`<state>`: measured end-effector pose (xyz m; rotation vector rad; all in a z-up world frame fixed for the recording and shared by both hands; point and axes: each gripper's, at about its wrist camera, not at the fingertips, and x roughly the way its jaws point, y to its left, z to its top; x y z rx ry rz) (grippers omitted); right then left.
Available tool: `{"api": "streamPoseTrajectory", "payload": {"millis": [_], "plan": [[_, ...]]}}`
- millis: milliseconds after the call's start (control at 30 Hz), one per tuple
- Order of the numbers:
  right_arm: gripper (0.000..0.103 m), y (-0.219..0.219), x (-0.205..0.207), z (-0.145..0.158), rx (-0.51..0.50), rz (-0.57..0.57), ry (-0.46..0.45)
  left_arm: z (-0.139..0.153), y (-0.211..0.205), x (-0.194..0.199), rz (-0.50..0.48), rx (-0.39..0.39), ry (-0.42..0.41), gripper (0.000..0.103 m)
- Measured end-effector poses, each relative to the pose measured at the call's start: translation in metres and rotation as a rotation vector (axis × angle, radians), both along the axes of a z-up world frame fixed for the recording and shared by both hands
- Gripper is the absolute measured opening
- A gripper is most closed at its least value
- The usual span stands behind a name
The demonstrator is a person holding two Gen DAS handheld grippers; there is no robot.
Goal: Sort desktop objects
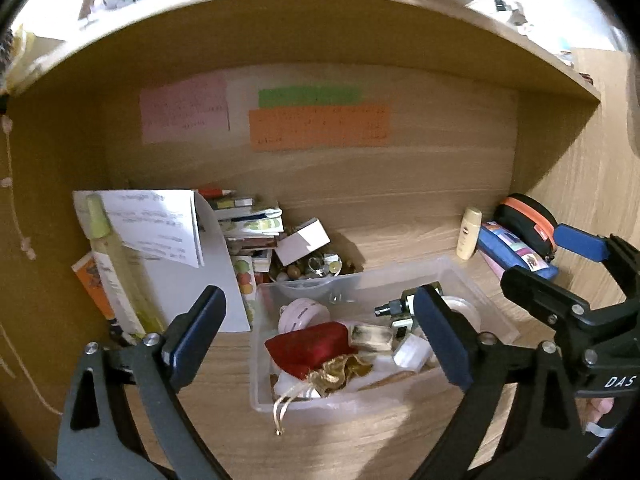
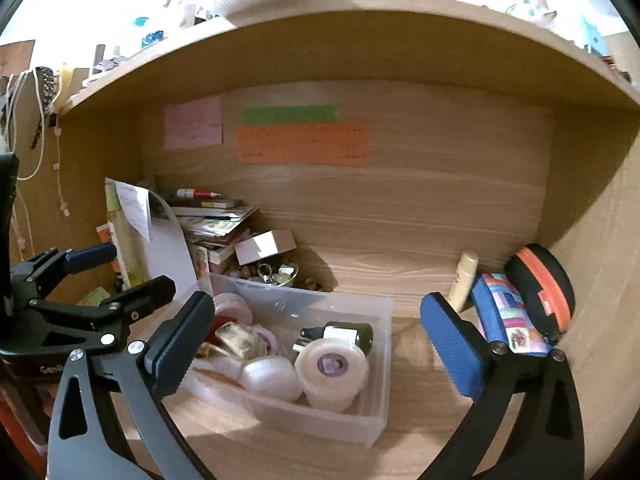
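Both grippers, left gripper and right gripper, are hovering wide open, holding nothing, over clear bin; approaching pencil case squarely seems best

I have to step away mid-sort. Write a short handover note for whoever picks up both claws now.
Left claw: open, empty, above the clear plastic bin.
Right claw: open, empty, near the bin's right side.
In the bin: red pouch, gold drawstring bag, round white containers, dark green bottle.
Still outside: cream tube, patchwork pencil case, black-and-orange zip case on the right; bead dish behind the bin.
Left: choose the next item; nothing is held.
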<state>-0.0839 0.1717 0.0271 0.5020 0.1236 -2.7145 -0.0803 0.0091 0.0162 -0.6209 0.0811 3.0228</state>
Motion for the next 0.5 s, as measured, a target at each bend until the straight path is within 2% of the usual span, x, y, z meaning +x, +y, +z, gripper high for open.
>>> {"api": "streamPoseTrajectory", "payload": {"millis": [267, 500], "plan": [[0.103, 0.014, 0.028, -0.002, -0.018, -0.006, 0.012, -0.004, 0.011, 0.031, 0.0, -0.003, 0.012, 0.096], [0.103, 0.026, 0.039, -0.011, -0.027, -0.017, -0.008, -0.015, 0.013, 0.045, -0.011, 0.025, -0.022, 0.096]]}}
